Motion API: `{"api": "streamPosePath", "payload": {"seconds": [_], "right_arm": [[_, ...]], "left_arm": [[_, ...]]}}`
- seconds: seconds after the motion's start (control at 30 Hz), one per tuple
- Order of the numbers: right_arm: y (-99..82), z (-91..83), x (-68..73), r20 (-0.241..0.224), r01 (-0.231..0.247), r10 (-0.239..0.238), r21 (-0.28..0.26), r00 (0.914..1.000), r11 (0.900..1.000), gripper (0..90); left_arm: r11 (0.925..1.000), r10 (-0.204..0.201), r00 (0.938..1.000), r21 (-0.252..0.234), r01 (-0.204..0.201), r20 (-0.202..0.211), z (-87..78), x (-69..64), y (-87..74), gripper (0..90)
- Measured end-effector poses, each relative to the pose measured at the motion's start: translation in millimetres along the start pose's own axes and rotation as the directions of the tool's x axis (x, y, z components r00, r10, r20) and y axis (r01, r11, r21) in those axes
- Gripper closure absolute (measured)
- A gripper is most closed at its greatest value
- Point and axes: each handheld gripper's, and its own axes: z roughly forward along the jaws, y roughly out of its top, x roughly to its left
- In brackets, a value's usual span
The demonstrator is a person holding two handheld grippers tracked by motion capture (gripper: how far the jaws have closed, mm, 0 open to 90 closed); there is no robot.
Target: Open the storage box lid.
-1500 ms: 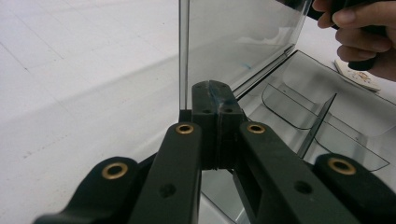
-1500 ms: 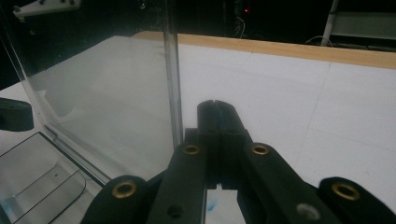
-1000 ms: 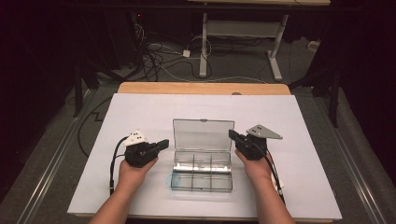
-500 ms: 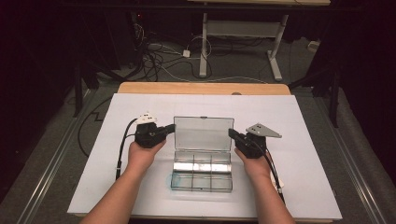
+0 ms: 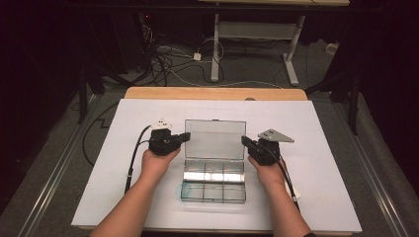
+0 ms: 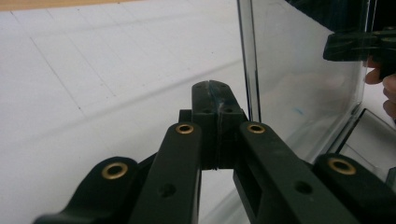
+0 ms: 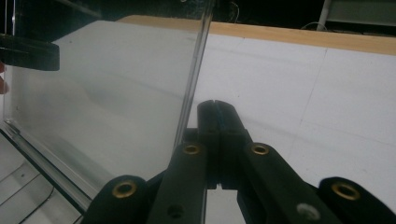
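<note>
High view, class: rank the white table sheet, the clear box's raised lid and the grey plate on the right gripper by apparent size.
1. White table sheet
2. Raised lid of the clear box
3. Grey plate on the right gripper

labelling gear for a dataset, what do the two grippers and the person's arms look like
Both grippers are black, with brass-coloured rivets along the jaw links. The left gripper carries a small white block on top, the right gripper a grey three-cornered plate. A black cable trails from each. The forearms are bare, with no sleeves or gloves showing.

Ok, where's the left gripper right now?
In the high view, the left gripper sits shut at the left edge of the clear box's raised lid.
</note>
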Motion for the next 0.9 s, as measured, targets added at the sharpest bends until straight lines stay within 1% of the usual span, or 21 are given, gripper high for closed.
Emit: {"api": "streamPosePath", "payload": {"seconds": [0.07,0.13,0.33,0.43,0.5,0.67,0.77,0.9], "right_arm": [[-1.2,2.6,-0.5,0.003,-0.006,0.006,0.014,1.0,0.9999,90.0],[-2.8,5.1,-1.1,0.007,-0.007,0.007,0.027,1.0,0.9996,90.0],[-8.3,13.4,-3.5,0.015,-0.029,0.028,0.087,0.9995,0.9958,90.0],[-11.1,16.9,-4.0,0.023,-0.035,0.032,0.124,0.9992,0.9917,90.0],[-12.6,18.3,-3.9,0.03,-0.037,0.033,0.14,0.999,0.9894,90.0],[-14.9,20.5,-3.2,0.042,-0.036,0.029,0.172,0.9987,0.9844,90.0],[-16.4,21.7,-2.5,0.049,-0.035,0.026,0.193,0.9985,0.9807,90.0],[-16.8,22.7,-1.4,0.06,-0.035,0.023,0.217,0.9979,0.9755,90.0]], "left_arm": [[0.9999,0.0,0.9999,0.013,0.001,-0.012,1.9,1.2,-1.6,87.5],[0.9996,-0.004,0.9999,0.027,0.004,-0.015,4.2,2.6,-3.4,87.5],[0.9969,-0.008,0.9993,0.077,0.011,-0.036,11.7,6.9,-7.4,87.5],[0.9934,-0.008,0.9988,0.114,0.014,-0.049,15.2,8.8,-10.2,87.4],[0.9915,-0.009,0.9985,0.129,0.016,-0.055,16.9,9.2,-11.5,87.4],[0.9862,-0.016,0.9975,0.163,0.027,-0.069,19.7,8.7,-13.4,87.4],[0.9813,-0.015,0.9967,0.19,0.03,-0.08,21.0,8.1,-14.5,87.5],[0.9754,-0.001,0.997,0.22,0.018,-0.078,21.8,7.0,-16.2,87.5]]}}
